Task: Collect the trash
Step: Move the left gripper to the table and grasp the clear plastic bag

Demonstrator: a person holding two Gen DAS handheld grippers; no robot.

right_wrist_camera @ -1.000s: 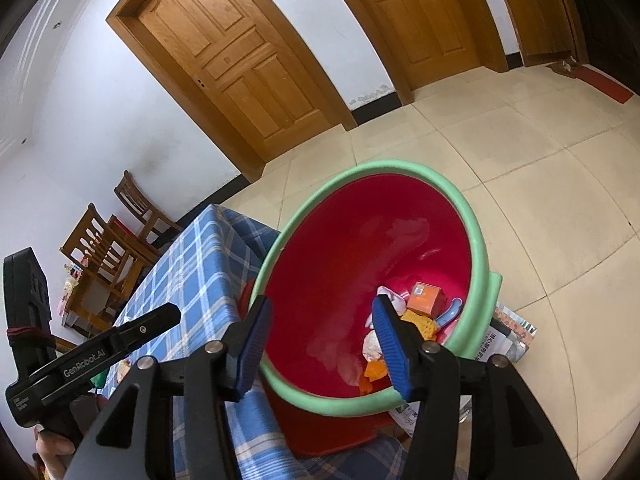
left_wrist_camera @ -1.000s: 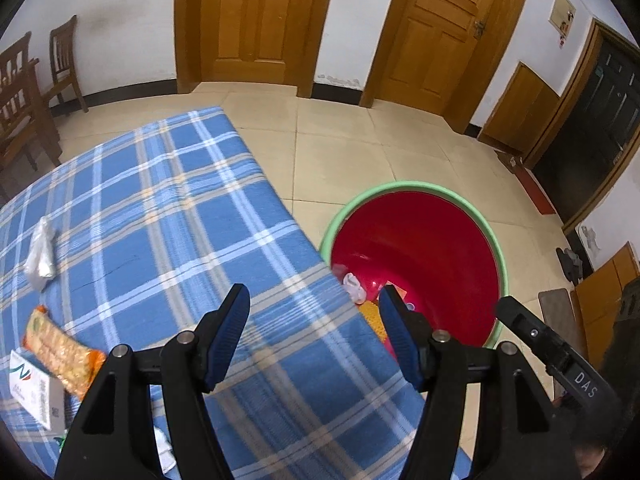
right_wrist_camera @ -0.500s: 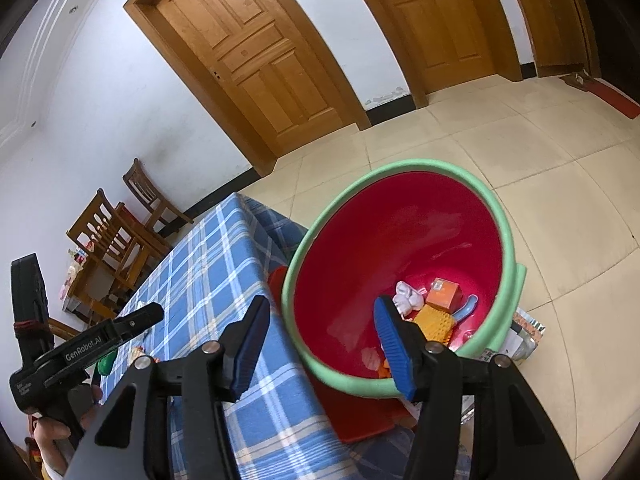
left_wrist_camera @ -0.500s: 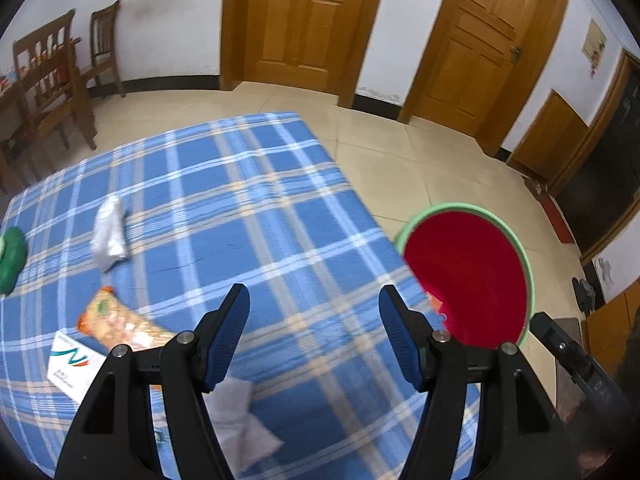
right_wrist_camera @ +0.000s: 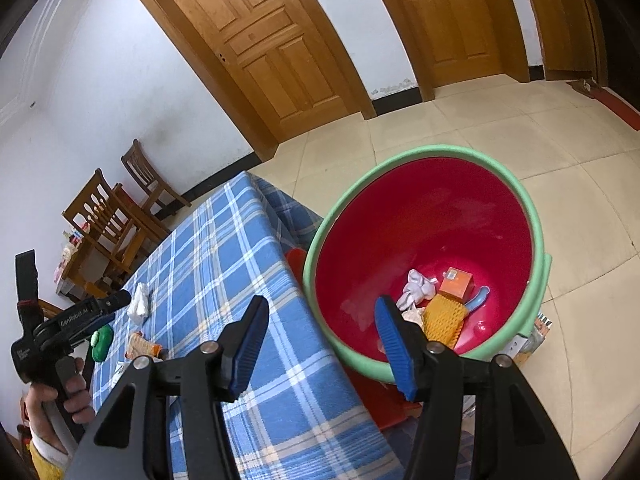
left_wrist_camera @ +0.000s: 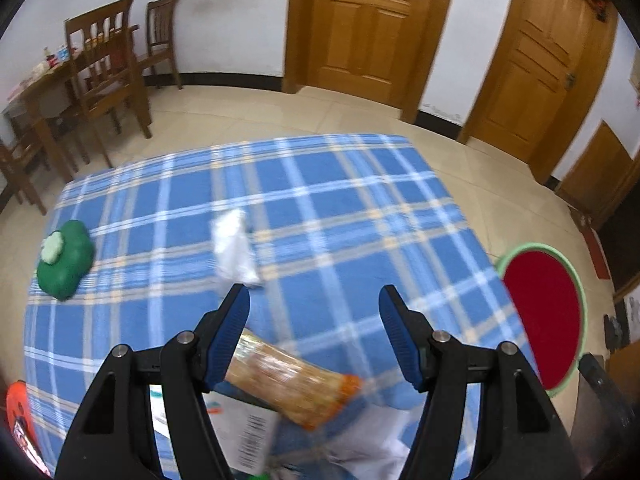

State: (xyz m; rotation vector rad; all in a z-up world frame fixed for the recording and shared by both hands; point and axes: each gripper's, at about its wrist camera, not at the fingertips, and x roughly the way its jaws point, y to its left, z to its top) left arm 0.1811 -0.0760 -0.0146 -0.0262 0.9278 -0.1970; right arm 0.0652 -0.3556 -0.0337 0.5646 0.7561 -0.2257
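Observation:
My left gripper (left_wrist_camera: 314, 312) is open and empty above the blue plaid table (left_wrist_camera: 340, 208). An orange snack packet (left_wrist_camera: 292, 380) lies just below and between its fingers. A crumpled white tissue (left_wrist_camera: 234, 246) lies just beyond them. White paper with a barcode (left_wrist_camera: 244, 428) lies under the packet. My right gripper (right_wrist_camera: 320, 328) is open and empty above the table's edge, beside the red bin with the green rim (right_wrist_camera: 432, 216). The bin holds several pieces of trash (right_wrist_camera: 436, 300). The bin also shows in the left wrist view (left_wrist_camera: 544, 312).
A green flower-shaped object (left_wrist_camera: 64, 260) sits at the table's left side. An orange item (left_wrist_camera: 16, 404) is at the near left edge. Wooden chairs (left_wrist_camera: 108, 60) and a side table stand at the back left. Wooden doors line the wall.
My left gripper has swung left from the bin over the table; the snack packet and tissue now sit near its fingers. My right gripper has pulled back a little from the bin.

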